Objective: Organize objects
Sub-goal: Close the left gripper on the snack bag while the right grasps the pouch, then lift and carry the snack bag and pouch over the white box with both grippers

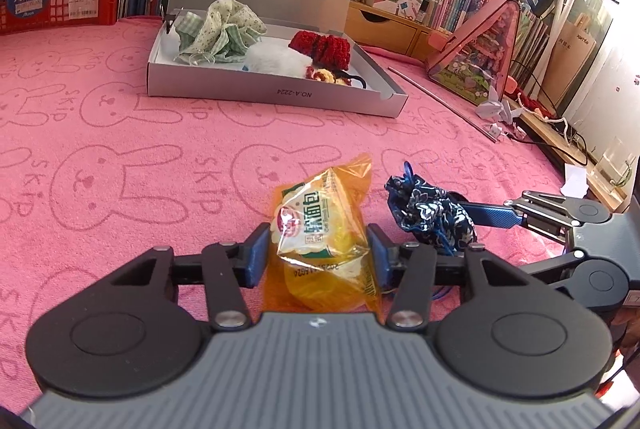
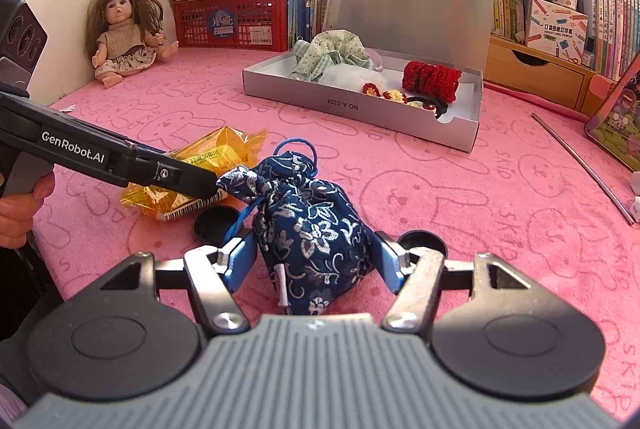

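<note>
Pick-up step: left hand-held gripper (image 1: pixel 318 253) clamped on the crinkly orange-yellow plastic snack packet (image 1: pixel 324 229), right hand-held gripper (image 2: pixel 316 257) apart astride the navy floral drawstring fabric pouch (image 2: pixel 308 229); next, carry toward the open grey cardboard box (image 1: pixel 276 91) at 12 o'clock.

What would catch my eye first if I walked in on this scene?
Probably the pink bunny-print cloth covering the whole surface, and on it an open silver box holding bright fabric and knitted bits. Nearer, two hand-held tools each straddle something: the left gripper has its fingers against an orange snack packet, and the right gripper frames a blue flowered drawstring pouch. A doll sits in the far left corner.
</note>
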A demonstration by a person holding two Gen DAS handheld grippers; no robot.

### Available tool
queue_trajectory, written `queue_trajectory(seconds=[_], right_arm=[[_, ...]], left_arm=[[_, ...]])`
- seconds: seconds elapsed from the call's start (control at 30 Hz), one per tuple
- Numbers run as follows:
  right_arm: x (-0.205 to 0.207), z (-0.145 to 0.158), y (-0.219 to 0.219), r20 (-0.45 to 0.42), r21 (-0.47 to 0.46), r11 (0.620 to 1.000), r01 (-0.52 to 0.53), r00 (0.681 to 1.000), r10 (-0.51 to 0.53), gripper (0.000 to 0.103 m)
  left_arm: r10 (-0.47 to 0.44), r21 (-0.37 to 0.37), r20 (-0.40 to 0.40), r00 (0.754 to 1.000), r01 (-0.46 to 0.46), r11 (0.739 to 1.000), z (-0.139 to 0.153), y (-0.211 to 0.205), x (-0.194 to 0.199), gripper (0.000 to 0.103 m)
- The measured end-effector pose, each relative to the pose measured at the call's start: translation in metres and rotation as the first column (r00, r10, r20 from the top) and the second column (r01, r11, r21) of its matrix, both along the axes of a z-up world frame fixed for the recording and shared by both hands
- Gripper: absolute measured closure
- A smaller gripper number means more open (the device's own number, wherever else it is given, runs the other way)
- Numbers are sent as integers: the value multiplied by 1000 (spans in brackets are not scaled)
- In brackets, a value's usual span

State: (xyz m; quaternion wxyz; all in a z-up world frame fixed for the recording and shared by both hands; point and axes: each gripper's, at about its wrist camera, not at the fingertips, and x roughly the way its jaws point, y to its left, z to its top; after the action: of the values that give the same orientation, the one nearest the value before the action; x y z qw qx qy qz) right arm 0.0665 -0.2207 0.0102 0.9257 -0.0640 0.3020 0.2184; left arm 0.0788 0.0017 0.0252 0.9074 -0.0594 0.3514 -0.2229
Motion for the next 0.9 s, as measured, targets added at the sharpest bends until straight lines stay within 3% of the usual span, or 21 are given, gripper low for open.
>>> queue_trajectory(seconds=[0.17,0.67,0.83,0.9], right_arm=[[3,0,2,16,7,1000,26,1000,-26,26],[10,-3,4,-5,17,1000,25,1000,-25,23],[9,7,-12,-60,83,994,-69,995,74,8],[10,13,-17,-64,113,991,-75,995,83,7]], left_arm=[[7,36,34,999,-9,999,0,-3,-2,46],[54,3,17,998,-54,999,-8,-3,0,44],[72,19,52,996,-73,997,3,9,-4,44],[68,28,61,996,-70,997,5,10,-5,44]])
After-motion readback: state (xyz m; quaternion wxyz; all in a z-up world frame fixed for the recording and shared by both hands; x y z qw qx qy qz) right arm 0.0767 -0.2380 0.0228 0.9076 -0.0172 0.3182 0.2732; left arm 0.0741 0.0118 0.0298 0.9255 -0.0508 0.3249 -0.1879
